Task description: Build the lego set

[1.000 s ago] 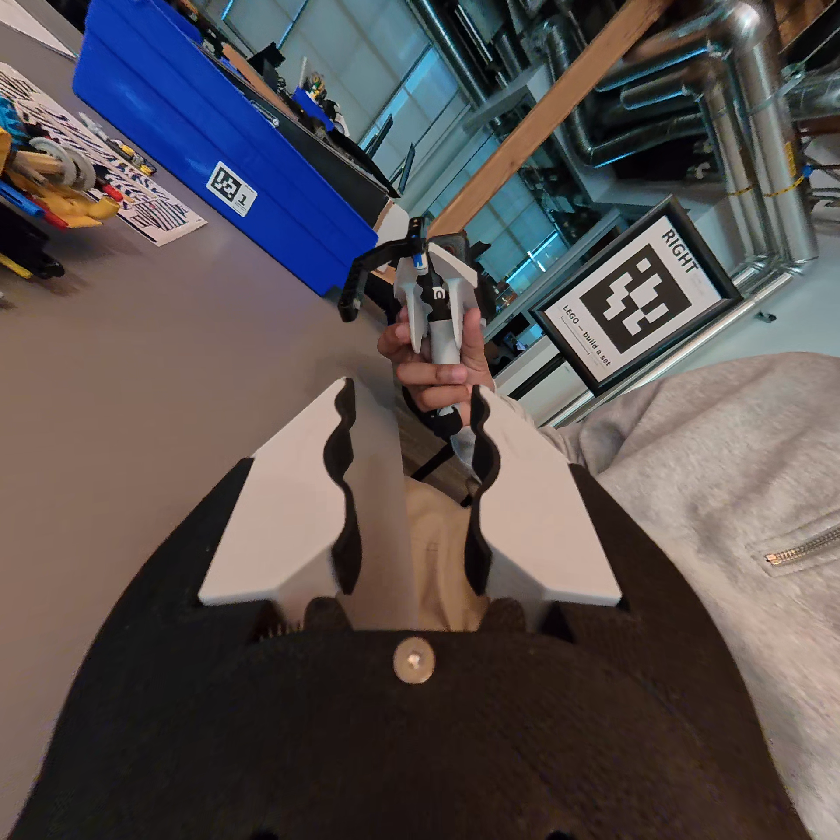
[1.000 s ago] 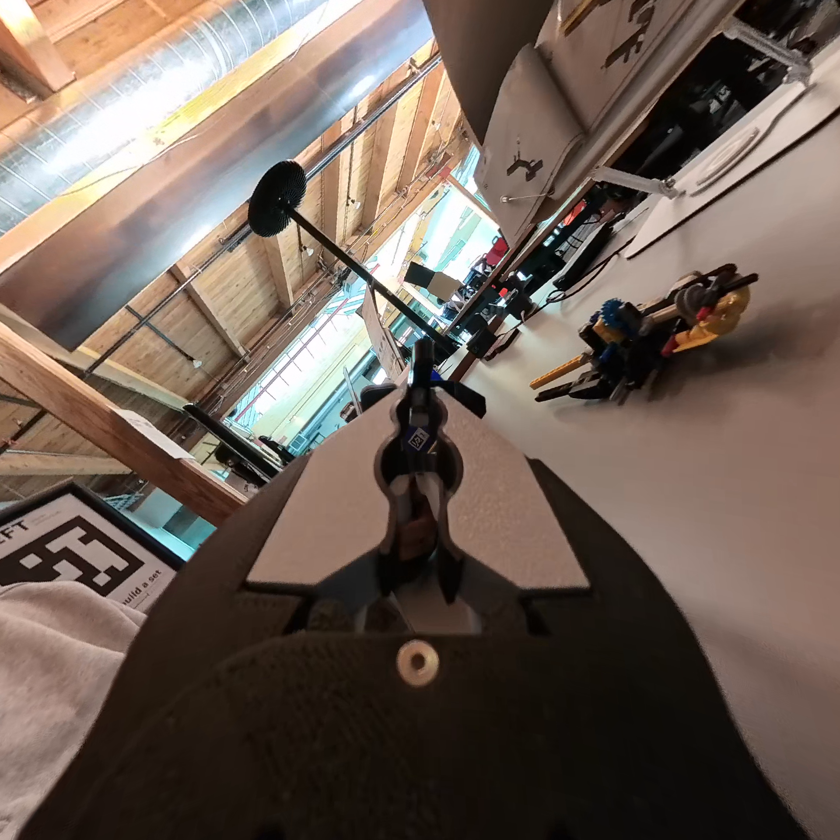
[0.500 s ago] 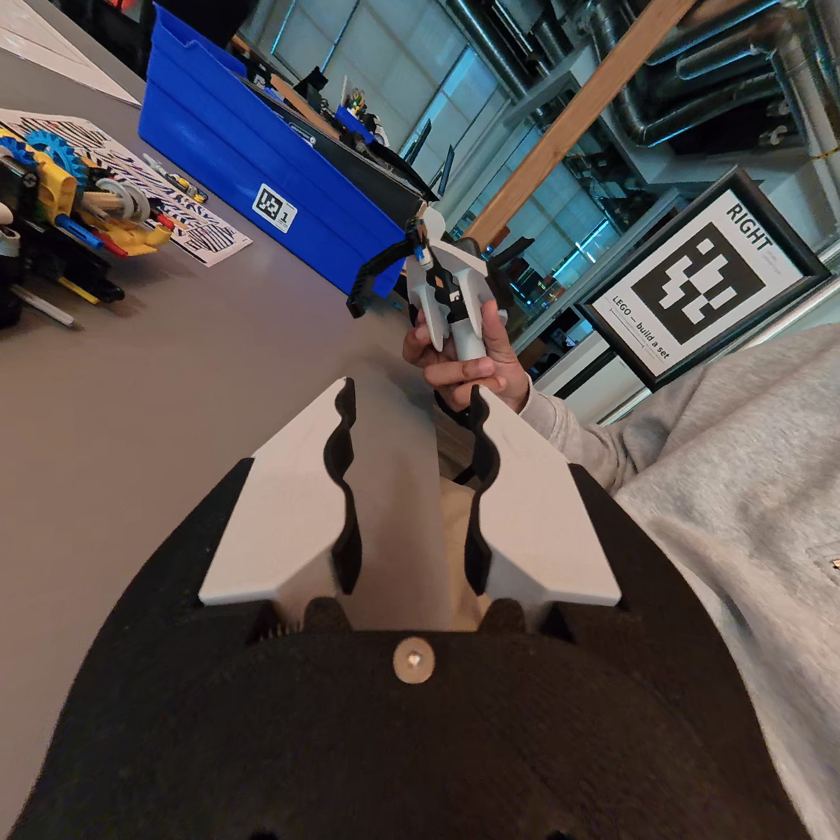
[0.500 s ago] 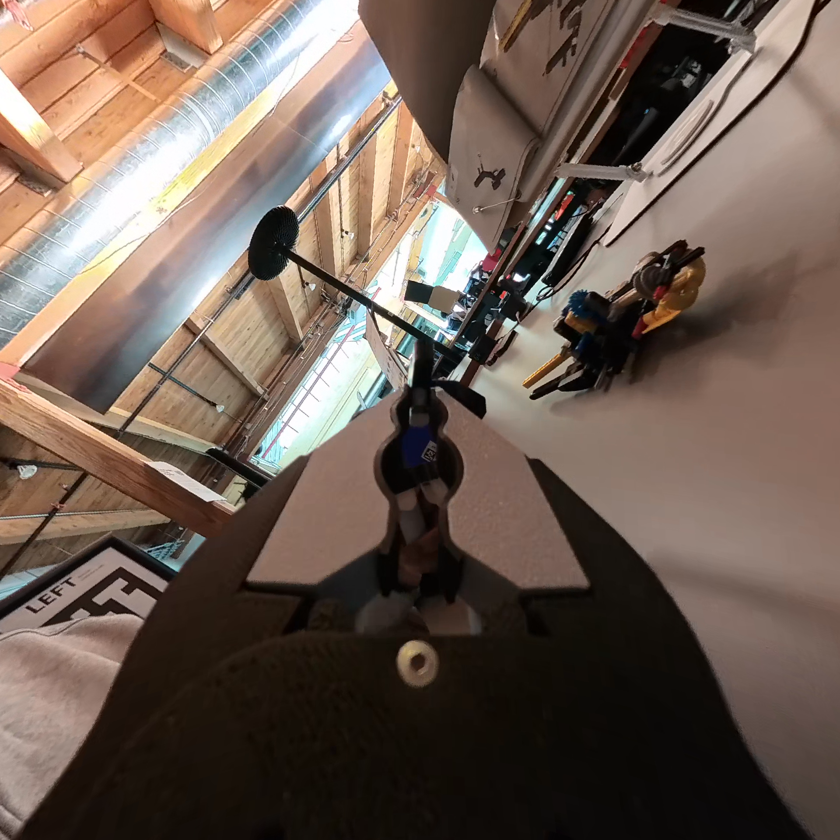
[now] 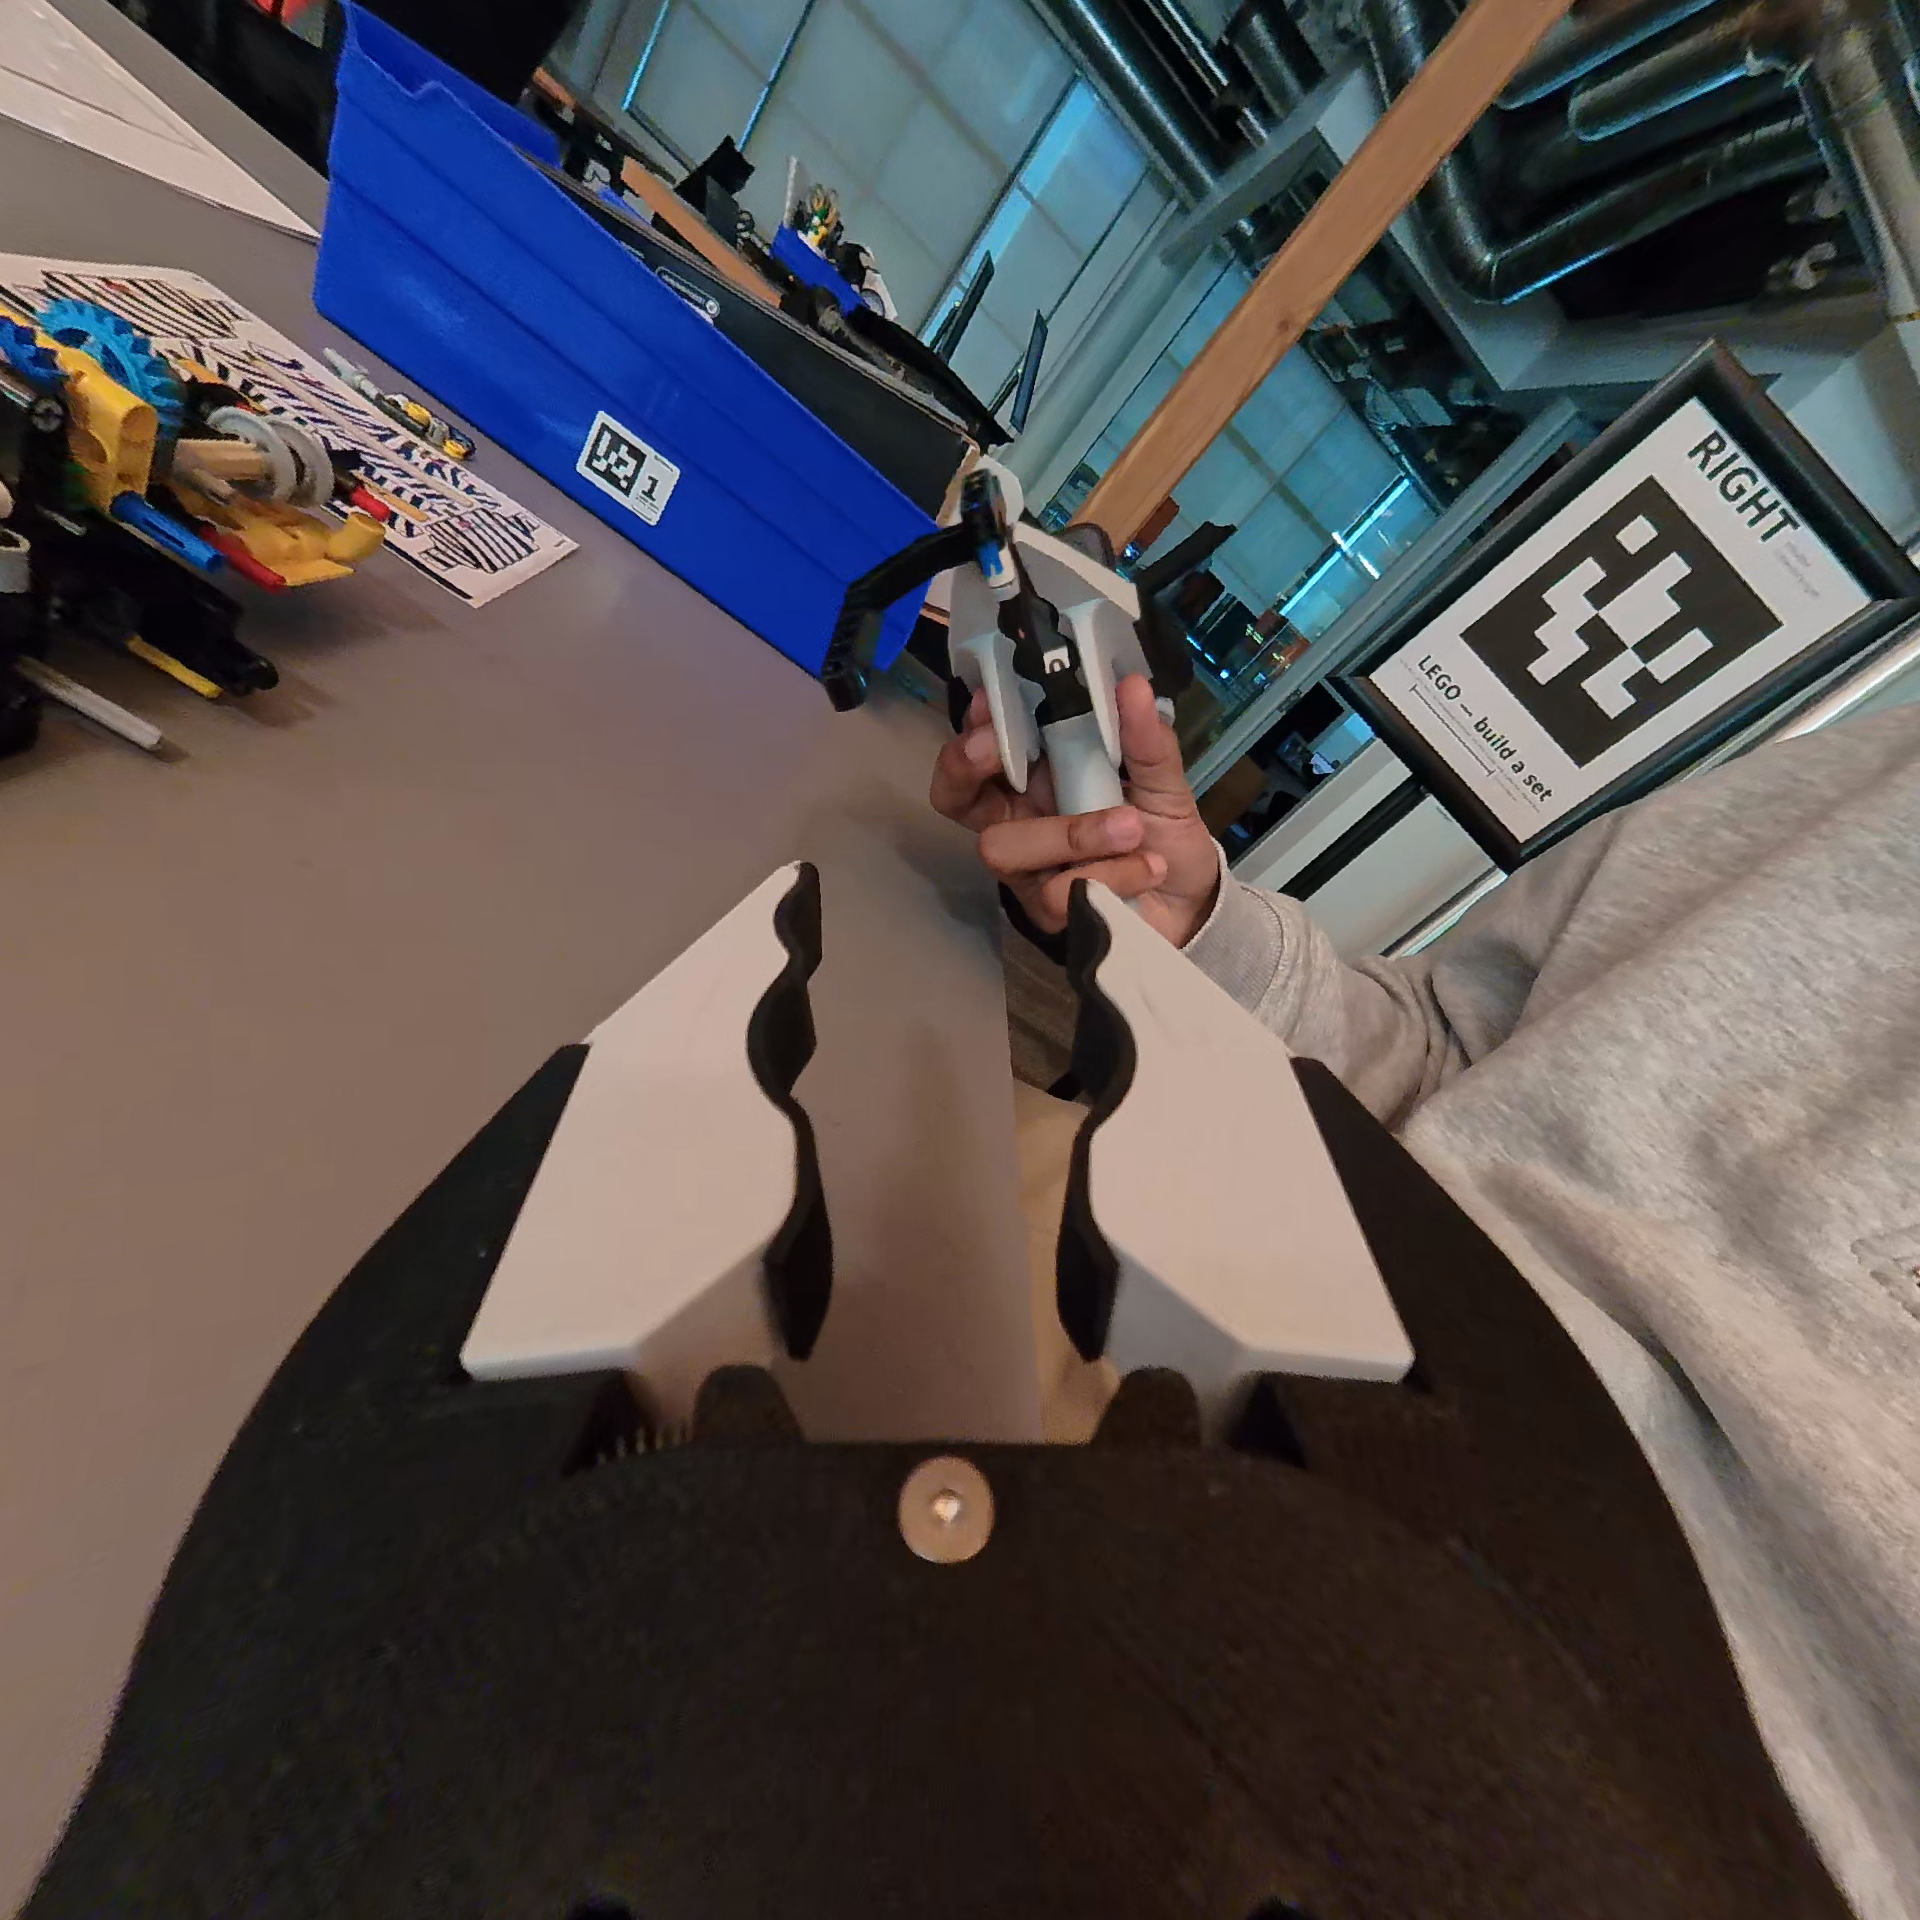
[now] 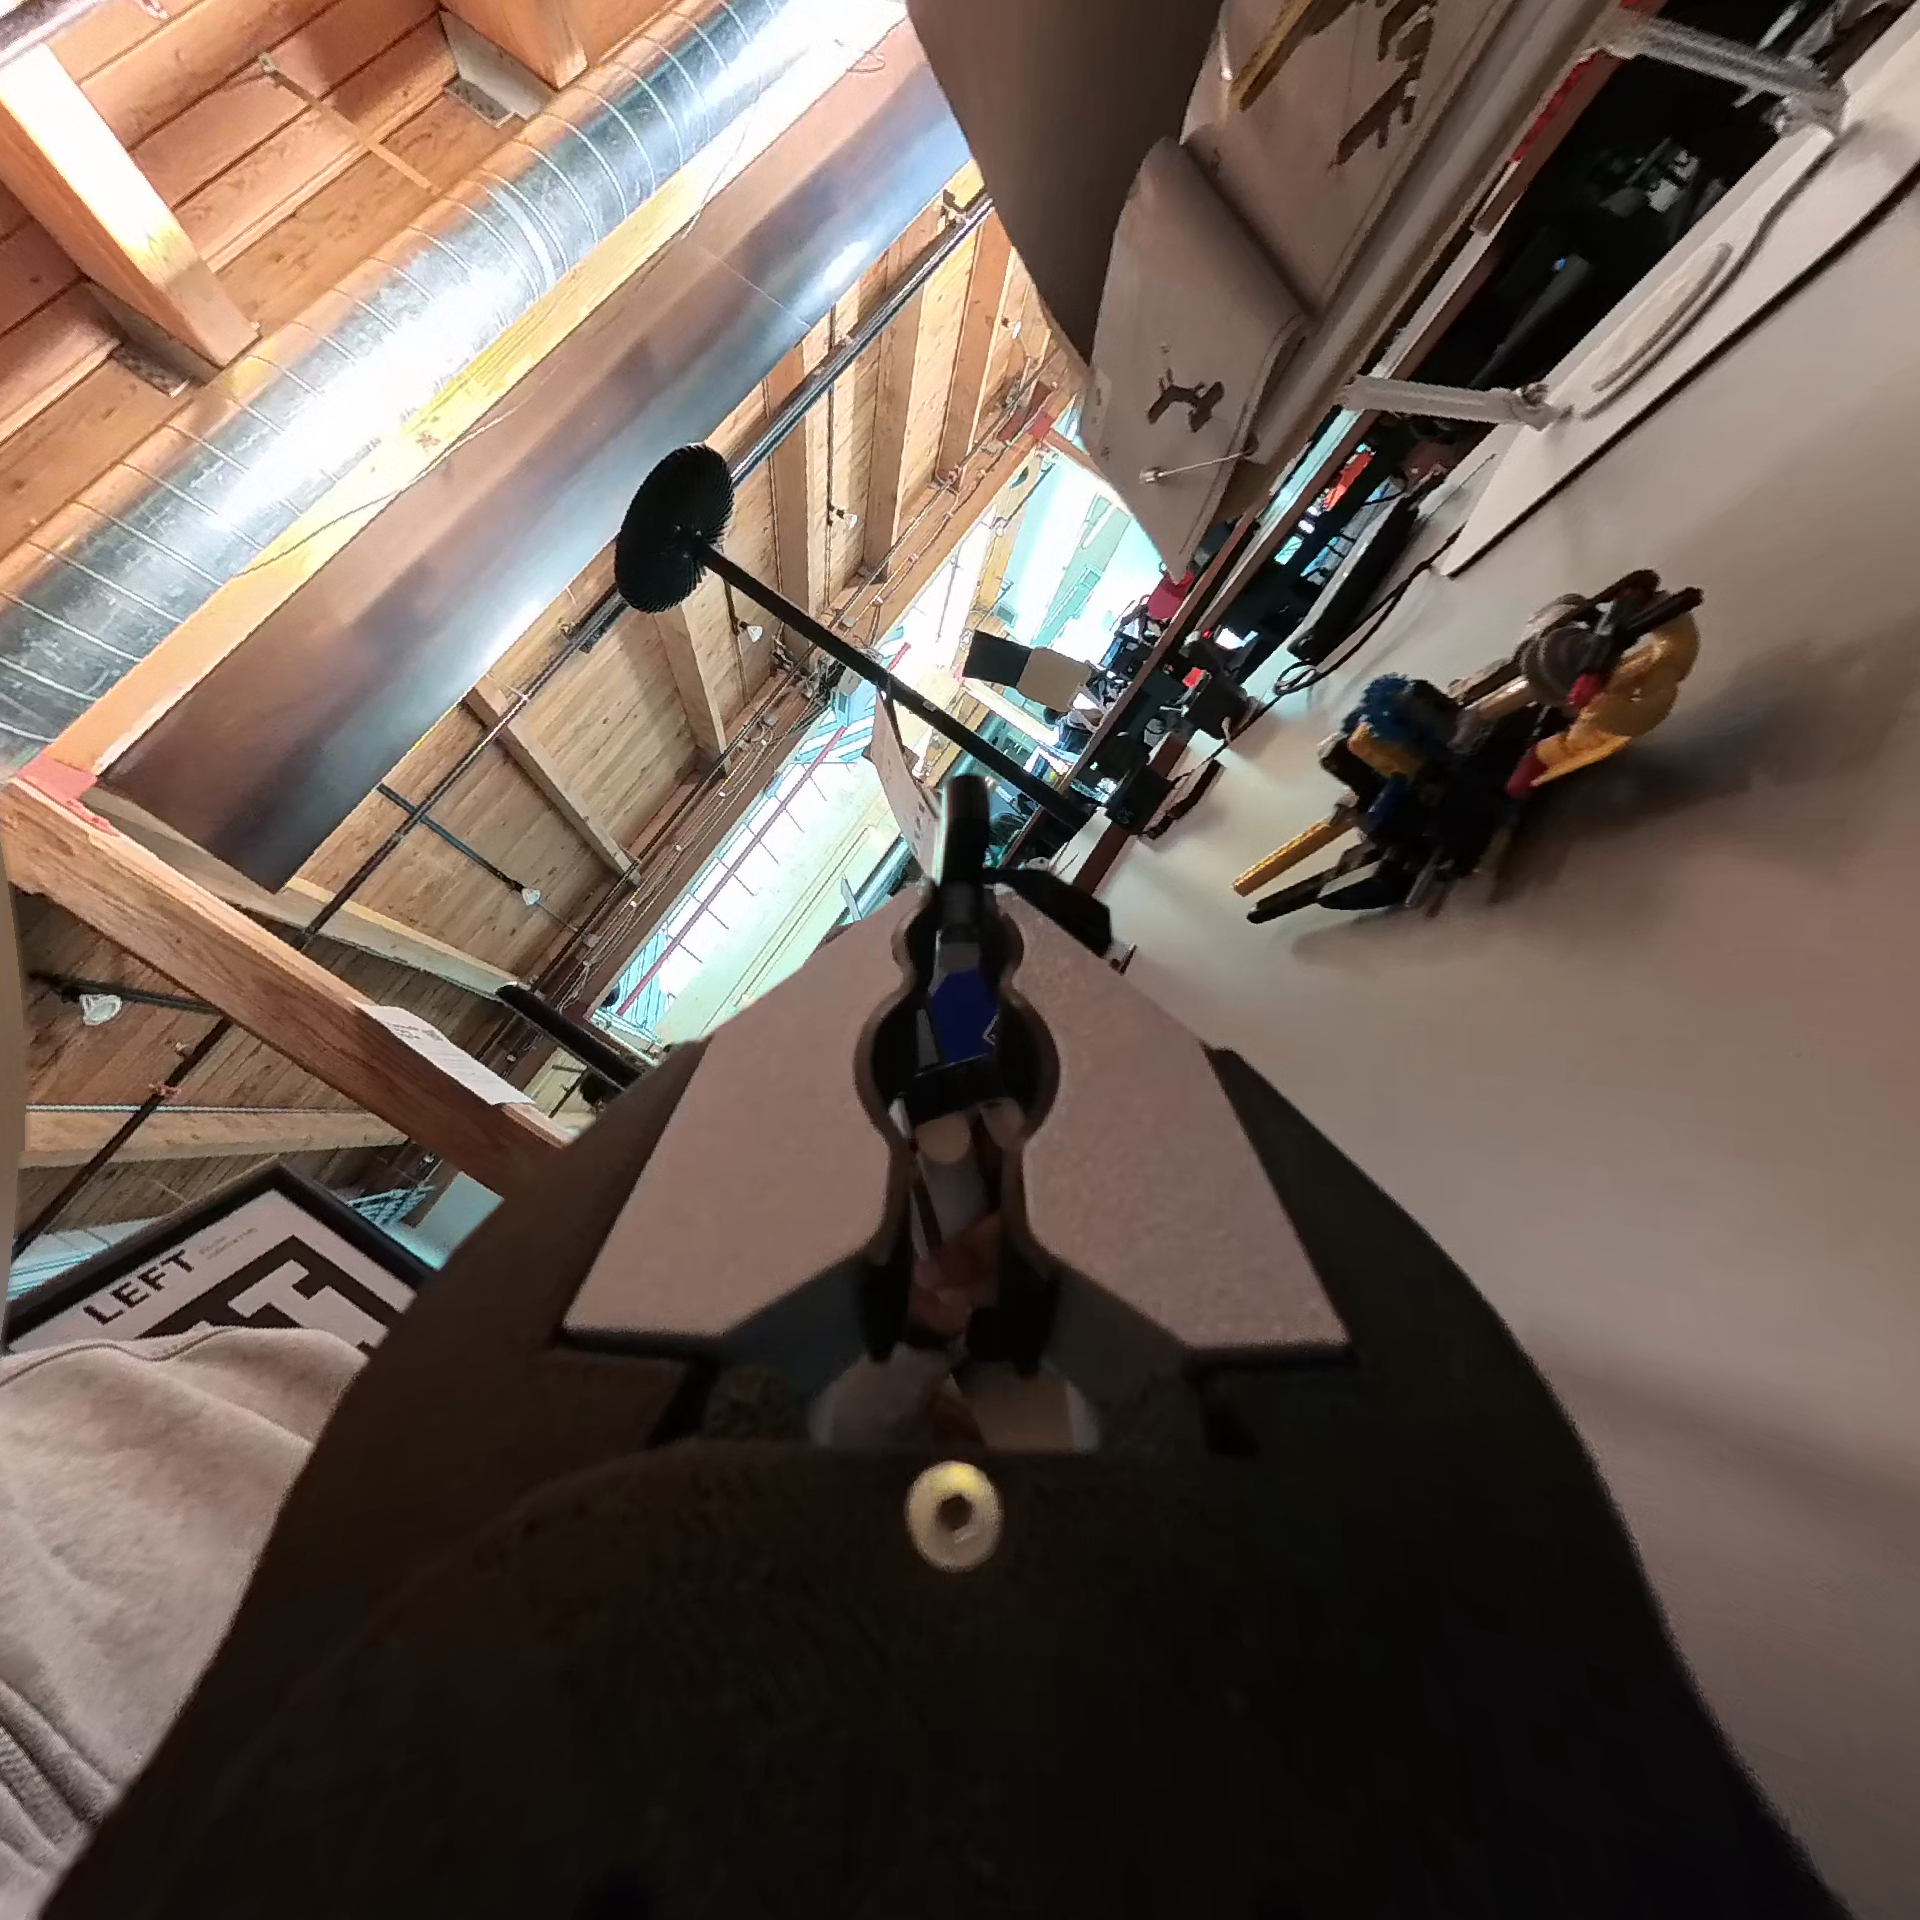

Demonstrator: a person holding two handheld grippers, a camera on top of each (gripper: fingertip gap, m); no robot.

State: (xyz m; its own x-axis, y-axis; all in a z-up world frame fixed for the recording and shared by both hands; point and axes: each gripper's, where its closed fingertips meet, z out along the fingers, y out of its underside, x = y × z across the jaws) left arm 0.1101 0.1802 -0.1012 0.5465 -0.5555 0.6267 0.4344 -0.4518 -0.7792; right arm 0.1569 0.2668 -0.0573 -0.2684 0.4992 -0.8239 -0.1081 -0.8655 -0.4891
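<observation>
My left gripper [image 5: 940,883] is open and empty, held over the near edge of the grey table [image 5: 468,831]. My right gripper [image 6: 961,904] is shut on a black curved lego piece with a blue pin [image 6: 964,1013]. In the left wrist view the right gripper [image 5: 997,561] is held up by a hand [image 5: 1081,831] beyond my left fingers, and the black piece [image 5: 883,597] sticks out to its left. The part-built lego model [image 5: 156,488], yellow, blue and black, lies on the table at far left; it also shows in the right wrist view [image 6: 1486,769].
A blue bin [image 5: 623,364] stands on the table behind the right gripper. A striped sticker sheet [image 5: 436,520] lies beside the model. A framed marker sign [image 5: 1662,623] stands at the right; another [image 6: 208,1299] shows in the right wrist view. A grey sleeve [image 5: 1662,1143] fills the right side. Left tips to right tips: about 11 cm.
The left wrist view has swung so that more of the model and sticker sheet show at left. The right gripper has tilted slightly and still holds the black piece. The left gripper stays open.
</observation>
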